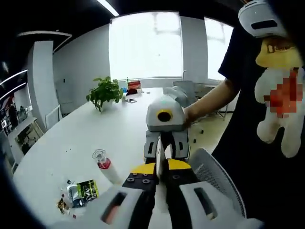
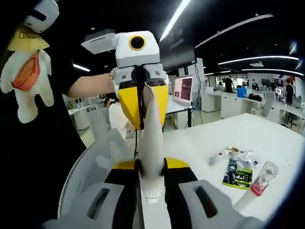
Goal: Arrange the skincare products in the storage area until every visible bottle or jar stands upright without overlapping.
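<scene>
A white skincare tube [image 2: 151,143] hangs in the air between both grippers, above the table edge. My right gripper [image 2: 151,166] is shut on its thicker lower end, and my left gripper [image 2: 142,107] faces it, shut on the thin upper end. In the left gripper view, the left gripper [image 1: 161,167] pinches the tube [image 1: 160,153] with the right gripper [image 1: 164,145] just beyond. A small bottle with a clear cap and red collar [image 1: 106,166] [image 2: 259,183] lies on its side on the white table [image 1: 71,138].
Green-and-black sachets [image 1: 83,191] [image 2: 238,172] and small wrappers lie beside the bottle. A potted plant [image 1: 105,93] stands far down the table. A mesh chair back [image 1: 217,176] [image 2: 88,169] sits under the grippers. A person in black with a plush toy [image 2: 26,76] stands close.
</scene>
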